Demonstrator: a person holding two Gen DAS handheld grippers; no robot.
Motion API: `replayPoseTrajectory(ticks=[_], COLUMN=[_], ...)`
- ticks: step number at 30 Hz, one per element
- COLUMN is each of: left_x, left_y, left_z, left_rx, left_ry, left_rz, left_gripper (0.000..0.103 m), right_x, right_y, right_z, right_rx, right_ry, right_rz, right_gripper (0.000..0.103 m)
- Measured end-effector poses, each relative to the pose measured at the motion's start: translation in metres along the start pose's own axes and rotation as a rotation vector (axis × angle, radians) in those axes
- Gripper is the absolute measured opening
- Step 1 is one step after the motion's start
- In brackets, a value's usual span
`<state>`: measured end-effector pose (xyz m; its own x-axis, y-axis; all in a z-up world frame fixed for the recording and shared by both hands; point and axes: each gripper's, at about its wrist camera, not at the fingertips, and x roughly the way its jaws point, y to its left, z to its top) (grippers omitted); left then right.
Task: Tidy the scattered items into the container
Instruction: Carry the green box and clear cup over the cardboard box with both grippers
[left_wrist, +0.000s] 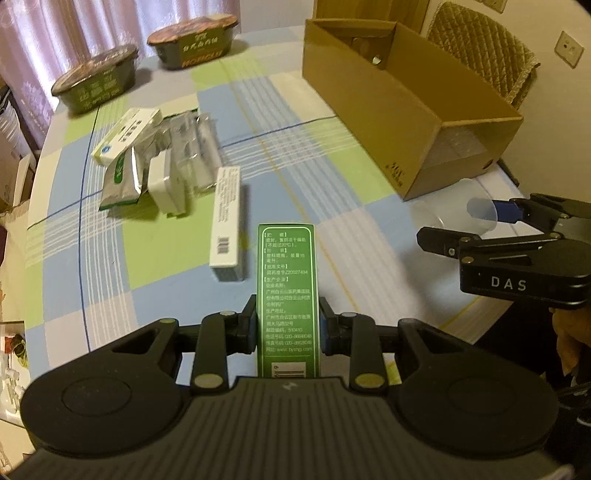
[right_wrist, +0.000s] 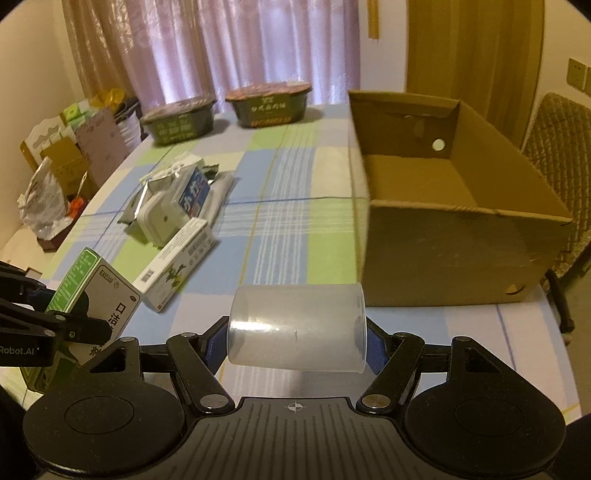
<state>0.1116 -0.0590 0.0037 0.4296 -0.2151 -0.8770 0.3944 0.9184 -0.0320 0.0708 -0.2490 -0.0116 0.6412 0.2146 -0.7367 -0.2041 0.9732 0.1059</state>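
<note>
Left gripper (left_wrist: 288, 325) clamps the green box (left_wrist: 286, 291); right gripper (right_wrist: 297, 341) pinches the cup (right_wrist: 297, 328) sideways, both probably bound for the carton (right_wrist: 461, 229).

Both the left gripper (left_wrist: 287, 322) and the right gripper (right_wrist: 297, 341) are matte black with ribbed housings, round side discs, silver pivot screws, blue finger pads (right_wrist: 375, 345) and white "DAS" lettering.

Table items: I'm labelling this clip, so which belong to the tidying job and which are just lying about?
Job:
green box in left hand-held gripper
clear cup in right hand-held gripper
long white box
packet pile
cardboard box

Lying about:
two noodle bowls
chair
</note>
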Motion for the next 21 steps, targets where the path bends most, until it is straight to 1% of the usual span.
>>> replayPoseTrajectory(ticks=[10, 21], left_x=[-0.014, -0.019], left_y=[-0.021, -0.046], left_z=[0.010, 0.040], left_rx=[0.010, 0.041], left_ry=[-0.045, -0.083], left_rz=[-0.026, -0.084], left_gripper=[0.025, 0.025], right_x=[-0.026, -0.047], right_y=[-0.020, -0.056], right_z=[0.011, 0.032], right_rx=[0.029, 0.059], right_ry=[-0.056, -0.120], right_rz=[-0.022, -0.081], right_gripper=[0.074, 0.074])
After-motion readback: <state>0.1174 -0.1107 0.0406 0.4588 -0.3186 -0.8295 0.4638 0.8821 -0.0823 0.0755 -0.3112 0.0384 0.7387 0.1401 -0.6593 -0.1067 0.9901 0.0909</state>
